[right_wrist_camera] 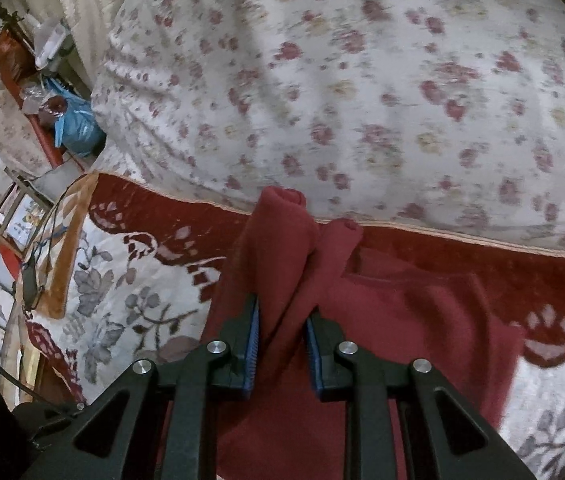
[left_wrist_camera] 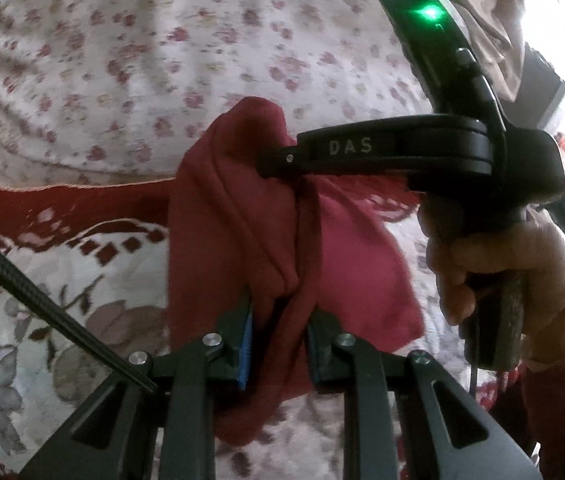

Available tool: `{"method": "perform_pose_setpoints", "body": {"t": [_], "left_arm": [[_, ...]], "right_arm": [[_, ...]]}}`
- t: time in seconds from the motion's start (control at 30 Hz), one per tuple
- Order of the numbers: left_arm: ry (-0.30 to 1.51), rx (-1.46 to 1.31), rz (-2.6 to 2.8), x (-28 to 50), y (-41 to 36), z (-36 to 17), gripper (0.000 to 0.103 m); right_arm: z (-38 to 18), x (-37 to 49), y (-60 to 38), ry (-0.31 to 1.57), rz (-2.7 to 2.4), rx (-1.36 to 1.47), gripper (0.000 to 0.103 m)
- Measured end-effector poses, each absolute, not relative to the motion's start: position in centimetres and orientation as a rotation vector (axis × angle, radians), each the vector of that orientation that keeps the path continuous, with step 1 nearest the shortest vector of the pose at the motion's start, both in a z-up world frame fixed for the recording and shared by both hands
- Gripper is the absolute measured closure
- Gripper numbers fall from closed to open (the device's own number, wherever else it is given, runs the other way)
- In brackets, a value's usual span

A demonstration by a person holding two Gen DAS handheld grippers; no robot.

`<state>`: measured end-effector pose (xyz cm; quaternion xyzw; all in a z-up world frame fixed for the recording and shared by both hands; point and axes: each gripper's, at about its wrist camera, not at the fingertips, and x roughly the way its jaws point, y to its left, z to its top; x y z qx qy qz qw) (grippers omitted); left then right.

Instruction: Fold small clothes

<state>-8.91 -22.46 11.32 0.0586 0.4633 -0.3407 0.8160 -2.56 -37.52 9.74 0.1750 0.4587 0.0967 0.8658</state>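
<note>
A small dark red garment [left_wrist_camera: 242, 216] hangs bunched up over the bed. My left gripper [left_wrist_camera: 278, 320] is shut on a fold of it, with cloth squeezed between the blue pads. In the left wrist view my right gripper [left_wrist_camera: 282, 160] comes in from the right, held by a hand [left_wrist_camera: 502, 272], its tips buried in the upper edge of the same garment. In the right wrist view my right gripper [right_wrist_camera: 282, 324] is shut on a gathered ridge of the red garment [right_wrist_camera: 422, 320], which spreads out below and to the right.
A white sheet with small red flowers [right_wrist_camera: 362, 80] covers the far side. A red and white patterned blanket [right_wrist_camera: 130, 280] lies underneath. A black cable [left_wrist_camera: 42, 304] crosses the lower left. A blue bag [right_wrist_camera: 76, 128] and household clutter sit beyond the bed's left edge.
</note>
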Motion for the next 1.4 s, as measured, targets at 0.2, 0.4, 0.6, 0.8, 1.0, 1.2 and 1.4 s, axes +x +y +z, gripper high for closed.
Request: {"method": "perform_pose_setpoints", "body": {"t": [0.2,0.4,0.6,0.8,1.0,1.2,1.4], "left_arm": [[0.989,0.172,-0.805,-10.2,-26.7,10.7,0.083],[1.037,0.218,-0.852,-10.9,-31.2,8.3,0.083],[1.084,0.222,-0.869,-10.8,-33.1,6.0,0.081],[1.021,0.187,-0.889,-10.8,-28.2,9.1,0.043],[0.913,0.242,-0.726,-10.4,-21.7,9.7,0.036],[0.972,0.171,-0.637,-9.4,-20.1,6.6,0.036],[0.961,0.184,-0.607,-9.1,-21.0,5.9,0.036]], "right_arm": [[8.8,-4.4,-41.9,0.963,0.156,0.379,0.082],[5.8,-5.7,-46.4,0.993,0.09,0.429,0.083],[2.3,-5.6,-48.3,1.032,-0.011,0.443,0.086],[3.9,-7.8,-49.0,0.98,0.028,0.553,0.047],[5.6,-13.0,-47.3,0.948,0.141,0.661,0.024],[3.8,-13.3,-43.7,1.005,0.16,0.632,0.015],[5.3,-12.5,-41.6,0.993,0.024,0.374,0.082]]}}
